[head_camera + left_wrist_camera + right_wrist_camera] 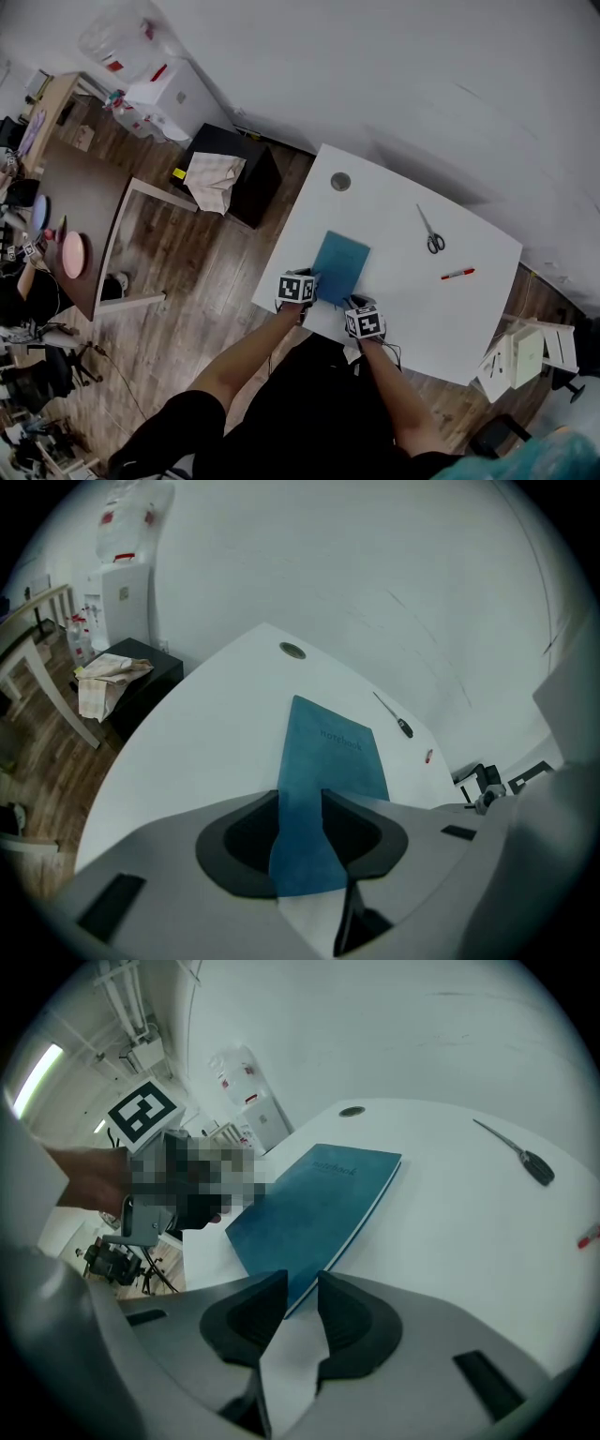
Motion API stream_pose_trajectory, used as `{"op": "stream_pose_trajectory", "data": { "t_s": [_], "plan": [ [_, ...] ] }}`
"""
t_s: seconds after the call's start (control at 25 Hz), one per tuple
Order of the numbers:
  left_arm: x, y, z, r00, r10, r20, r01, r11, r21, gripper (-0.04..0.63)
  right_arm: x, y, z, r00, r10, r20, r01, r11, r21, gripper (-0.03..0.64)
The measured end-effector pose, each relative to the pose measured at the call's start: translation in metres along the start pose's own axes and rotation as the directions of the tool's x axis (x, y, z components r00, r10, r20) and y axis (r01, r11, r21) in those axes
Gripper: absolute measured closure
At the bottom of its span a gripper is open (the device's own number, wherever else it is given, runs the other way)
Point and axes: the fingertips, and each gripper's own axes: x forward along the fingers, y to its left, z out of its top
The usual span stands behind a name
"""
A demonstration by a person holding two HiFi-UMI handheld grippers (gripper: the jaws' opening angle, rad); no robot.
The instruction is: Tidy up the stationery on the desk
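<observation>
A blue notebook [339, 267] lies flat on the white desk [394, 309], near its front edge. My left gripper [306, 281] hovers over the notebook's near left corner. Its jaws stand a narrow gap apart, and the cover [333, 752] shows through the gap. My right gripper [360, 309] is at the near right corner [300, 1288], also with a narrow gap and only the desk showing in it. Neither gripper clamps anything. Scissors [432, 234] and a red pen [457, 274] lie farther back on the right.
A round cable hole [340, 181] sits at the desk's far left corner. A black cabinet with a cloth on it [225, 178] stands left of the desk. A white stool [521, 356] stands at the desk's right end. Behind the desk is a white wall.
</observation>
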Motion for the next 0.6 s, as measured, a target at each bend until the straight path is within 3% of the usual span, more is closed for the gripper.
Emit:
{"op": "stream_pose_trajectory", "data": {
  "t_s": [0.16, 0.6],
  "plan": [
    [0.002, 0.002, 0.01, 1.0, -0.011, 0.007, 0.01, 1.0, 0.009, 0.446, 0.006, -0.001, 0.015, 1.0, 0.009, -0.01, -0.009, 0.997, -0.071, 0.511],
    [0.0, -0.007, 0.018, 0.995, -0.09, 0.037, 0.091, 0.996, -0.022, 0.446, 0.004, -0.004, 0.022, 0.999, 0.033, -0.006, -0.033, 0.999, -0.022, 0.511]
  ]
}}
